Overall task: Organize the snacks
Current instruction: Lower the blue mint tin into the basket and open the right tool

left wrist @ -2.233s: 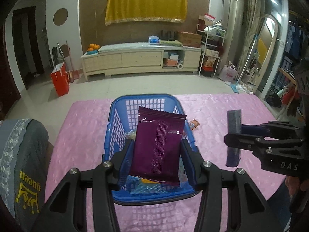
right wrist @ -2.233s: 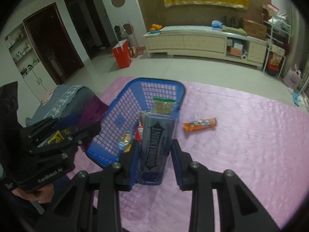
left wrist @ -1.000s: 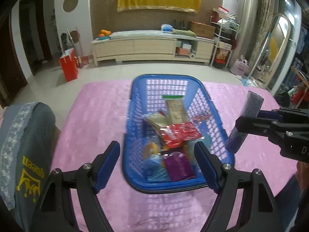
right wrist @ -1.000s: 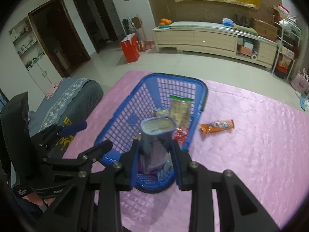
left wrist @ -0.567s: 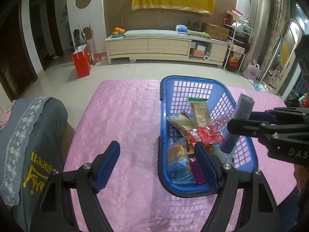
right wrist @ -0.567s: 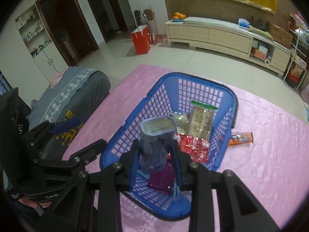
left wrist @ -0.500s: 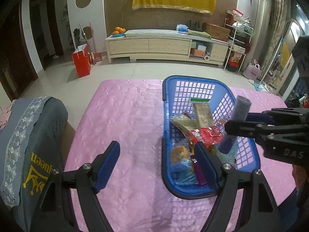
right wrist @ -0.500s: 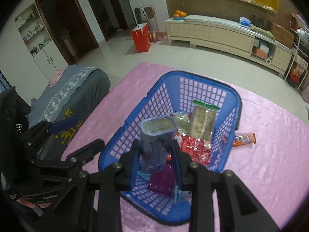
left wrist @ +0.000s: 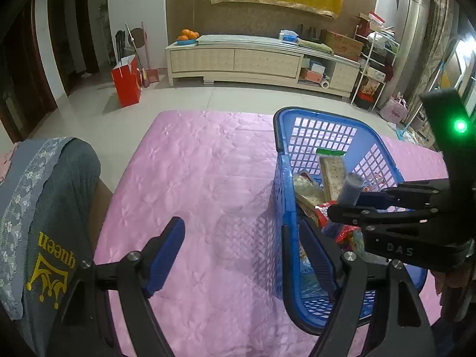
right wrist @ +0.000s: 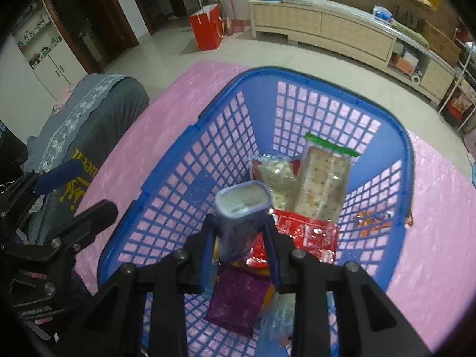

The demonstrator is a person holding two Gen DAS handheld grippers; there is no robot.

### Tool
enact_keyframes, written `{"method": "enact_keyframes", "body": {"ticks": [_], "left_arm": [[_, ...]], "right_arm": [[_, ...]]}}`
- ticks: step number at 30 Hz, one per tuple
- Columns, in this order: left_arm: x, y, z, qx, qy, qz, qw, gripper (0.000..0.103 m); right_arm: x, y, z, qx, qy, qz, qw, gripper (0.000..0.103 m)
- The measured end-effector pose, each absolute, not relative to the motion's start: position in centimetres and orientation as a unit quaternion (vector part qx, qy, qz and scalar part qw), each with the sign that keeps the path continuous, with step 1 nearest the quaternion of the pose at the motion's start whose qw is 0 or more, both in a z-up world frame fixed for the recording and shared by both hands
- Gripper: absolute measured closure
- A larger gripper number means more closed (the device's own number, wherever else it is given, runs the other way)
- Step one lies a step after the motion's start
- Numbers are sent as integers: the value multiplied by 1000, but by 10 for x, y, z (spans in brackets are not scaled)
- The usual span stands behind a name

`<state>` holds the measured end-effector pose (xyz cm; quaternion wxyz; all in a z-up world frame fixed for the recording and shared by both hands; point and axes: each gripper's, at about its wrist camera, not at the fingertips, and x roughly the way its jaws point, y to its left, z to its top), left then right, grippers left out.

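A blue plastic basket (right wrist: 297,74) stands on the pink tablecloth (left wrist: 193,178). Inside lie a purple packet (right wrist: 235,297), a red packet (right wrist: 306,235), a green-topped cracker pack (right wrist: 324,184) and a nut packet (right wrist: 273,175). My right gripper (right wrist: 241,238) is shut on a grey-blue gum container (right wrist: 241,214), held upright above the snacks inside the basket (left wrist: 282,178). In the left wrist view the container (left wrist: 351,187) shows between the right gripper's fingers. My left gripper (left wrist: 241,253) is open and empty over the cloth, just left of the basket. An orange snack bar (right wrist: 374,220) shows through the basket's right wall.
A chair back with a grey cover (left wrist: 44,208) stands at the table's left side. The left gripper (right wrist: 74,193) shows at the left edge of the right wrist view. Beyond the table's far edge are tiled floor, a red bag (left wrist: 126,83) and a long cabinet (left wrist: 238,62).
The left gripper, which held the purple packet earlier, is open and has shifted left off the basket; the packet lies inside. The right gripper carried the gum container over and down into the basket.
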<state>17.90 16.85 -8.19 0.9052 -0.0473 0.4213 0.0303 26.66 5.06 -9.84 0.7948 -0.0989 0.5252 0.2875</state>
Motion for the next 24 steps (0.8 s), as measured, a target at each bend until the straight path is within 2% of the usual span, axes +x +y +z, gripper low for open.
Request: {"method": "enact_keyframes", "body": {"ticks": [6,7,8,10,11,24], "left_arm": [[176,170,-81,-52,419,33,906,26],[174,170,-79,-53,418,33,906,26],[173,170,-78,-53,417,33,907,26],[170,169,-73,-51,413,34,908,26],[168,167,-71,-51,411,34,910,26],[153,120,-32,-25,386,5,922,26]], "right_arm": [[265,59,-100,-135,525,276,794,66],[264,59,-98,-134,528,277,791,61],[264,58,-97,-133,529,277,791,50],[262,54,-90,-127,525,282,793,36],[260,50,-86,-124,518,284,797,35],[240,-28,-26,-86,471,258,839,34]]}}
